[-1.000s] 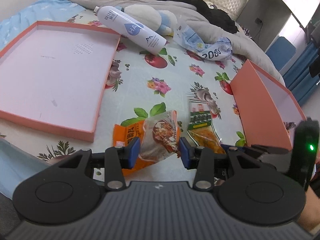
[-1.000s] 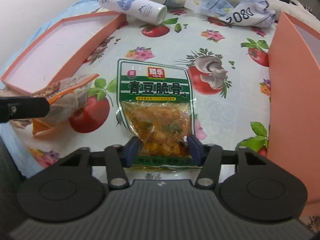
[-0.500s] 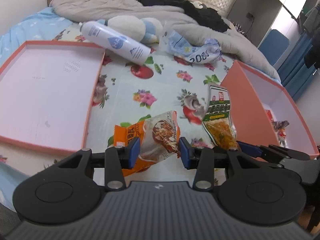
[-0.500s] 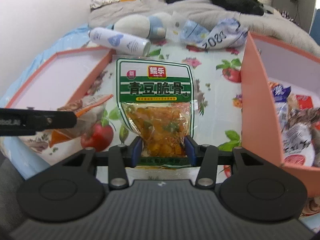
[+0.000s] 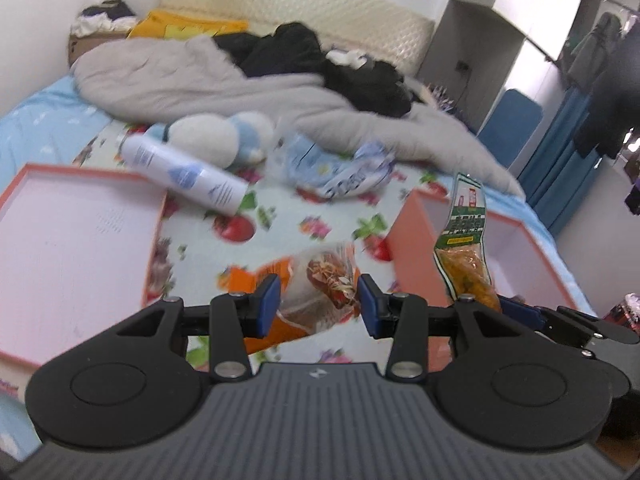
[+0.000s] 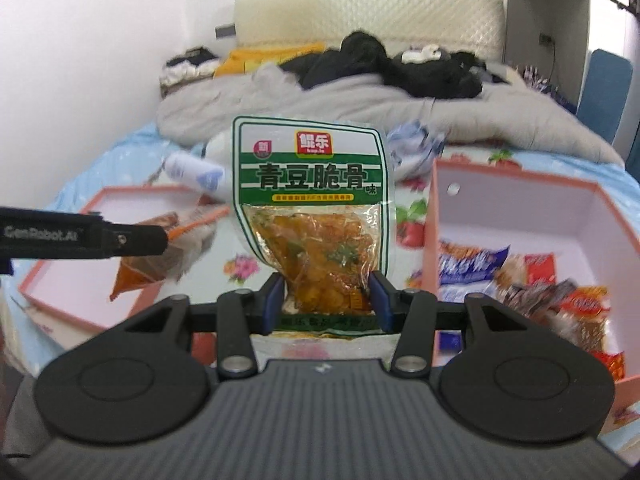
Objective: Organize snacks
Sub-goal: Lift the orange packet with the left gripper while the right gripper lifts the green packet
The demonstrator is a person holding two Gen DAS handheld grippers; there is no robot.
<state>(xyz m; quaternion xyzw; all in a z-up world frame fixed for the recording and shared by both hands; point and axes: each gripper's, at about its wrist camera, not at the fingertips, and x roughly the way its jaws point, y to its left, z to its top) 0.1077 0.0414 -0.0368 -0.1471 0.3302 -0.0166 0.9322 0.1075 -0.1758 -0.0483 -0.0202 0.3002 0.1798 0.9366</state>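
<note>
Right gripper (image 6: 326, 298) clamps green snack packet (image 6: 314, 216) upright by its lower edge. Left gripper (image 5: 318, 304) pinches orange snack packet (image 5: 316, 292), lifted off bedsheet.

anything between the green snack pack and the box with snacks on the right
Nothing visible blocks it. The green pack is held up by the right gripper, above and just left of the box's near wall. That wall is the one edge to clear; the box is open-topped.

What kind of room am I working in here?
Most likely a bedroom: the work surface is a bed with a fruit-print sheet, a rumpled grey duvet and a padded headboard; a plush toy lies there too.
</note>
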